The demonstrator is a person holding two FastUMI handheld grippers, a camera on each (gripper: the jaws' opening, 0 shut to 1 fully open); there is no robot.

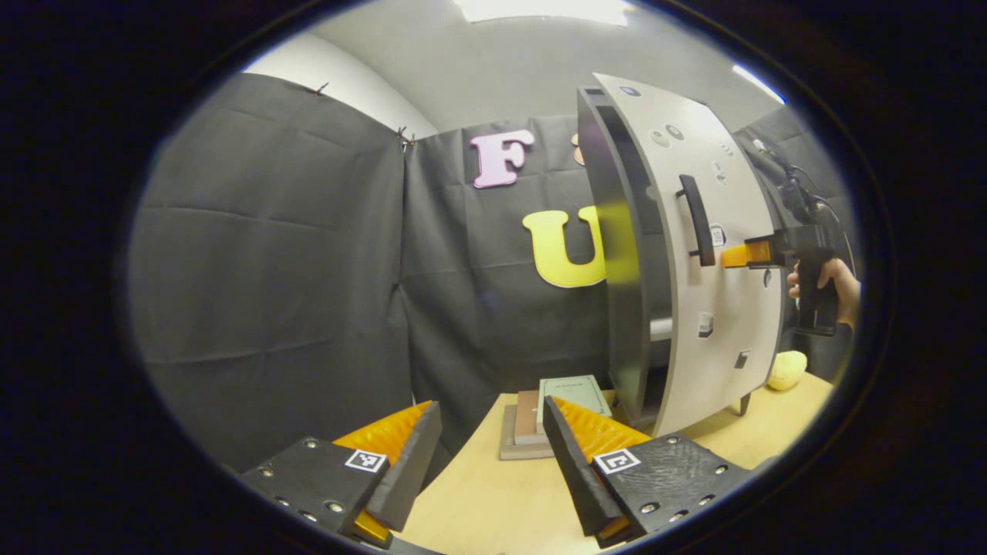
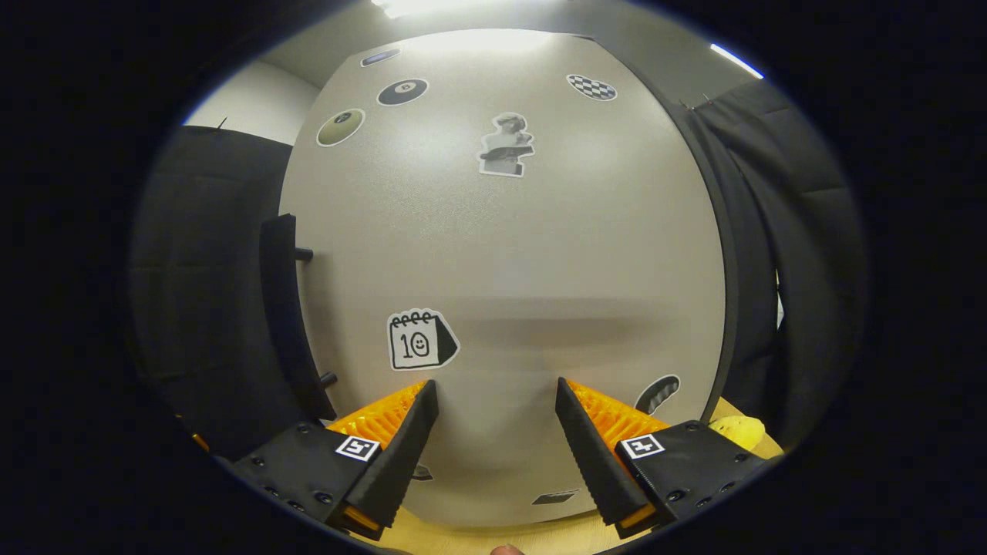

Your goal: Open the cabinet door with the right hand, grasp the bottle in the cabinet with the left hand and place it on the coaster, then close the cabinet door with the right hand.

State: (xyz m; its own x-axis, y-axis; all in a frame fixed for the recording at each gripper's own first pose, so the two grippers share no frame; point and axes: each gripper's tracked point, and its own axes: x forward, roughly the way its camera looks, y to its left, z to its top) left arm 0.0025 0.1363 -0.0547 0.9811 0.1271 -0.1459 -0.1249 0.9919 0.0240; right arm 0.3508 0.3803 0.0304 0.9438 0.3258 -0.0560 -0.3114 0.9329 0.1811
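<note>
- In the left gripper view we see the cabinet (image 1: 617,270), a tall dark box standing on a pale wooden table (image 1: 493,493); its matte grey cabinet door (image 1: 717,254) stands ajar, leaving a narrow gap at the handle side.
- A slim, dark bar handle (image 1: 698,220) is mounted upright on the door, held off the panel on two short posts. Small flat stickers dot the smooth door face.
- The right gripper (image 1: 736,256) shows farther off in that view, held by a hand (image 1: 837,285), its fingertips at the door face just beside the handle.
- In the right gripper view the right gripper (image 2: 493,401) has its fingers spread apart with nothing between them, ridged pads facing the door (image 2: 509,254) close up; the handle (image 2: 285,316) sits off to the left.
- The left gripper (image 1: 493,420) hovers over the table edge, its fingers apart and empty, sawtooth ridges lining the inner faces.
- Beyond it lies a short stack of flat books (image 1: 551,416), touching the cabinet's foot.
- A rounded, pale yellow lump (image 1: 786,370) rests on the table beyond the door.
- We cannot make out the bottle through the gap, so we cannot tell where it stands.
</note>
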